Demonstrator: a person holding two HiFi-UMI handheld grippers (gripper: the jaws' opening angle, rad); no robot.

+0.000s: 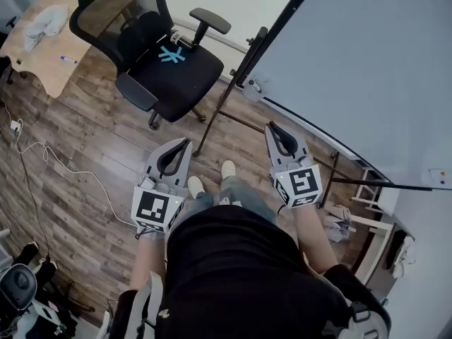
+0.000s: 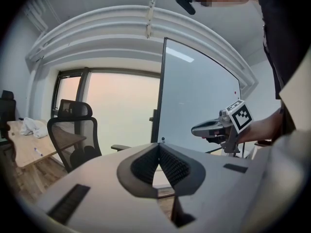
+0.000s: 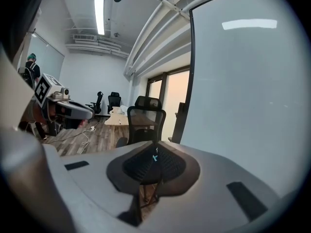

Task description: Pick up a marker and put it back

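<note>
A small marker (image 1: 68, 60) with a blue end lies on the wooden desk (image 1: 44, 61) at the far upper left, well away from both grippers. My left gripper (image 1: 188, 142) hangs over the wood floor in front of the person's body, its jaws closed tip to tip with nothing between them (image 2: 159, 145). My right gripper (image 1: 269, 126) is held level with it, to its right and beside the whiteboard (image 1: 353, 62); its jaws are also shut and empty (image 3: 155, 142).
A black office chair (image 1: 169, 66) with a blue tape mark on its seat stands ahead of the grippers. The whiteboard's dark stand legs (image 1: 233, 122) cross the floor between chair and grippers. A crumpled cloth (image 1: 42, 23) lies on the desk. A white cable (image 1: 42, 154) trails at left.
</note>
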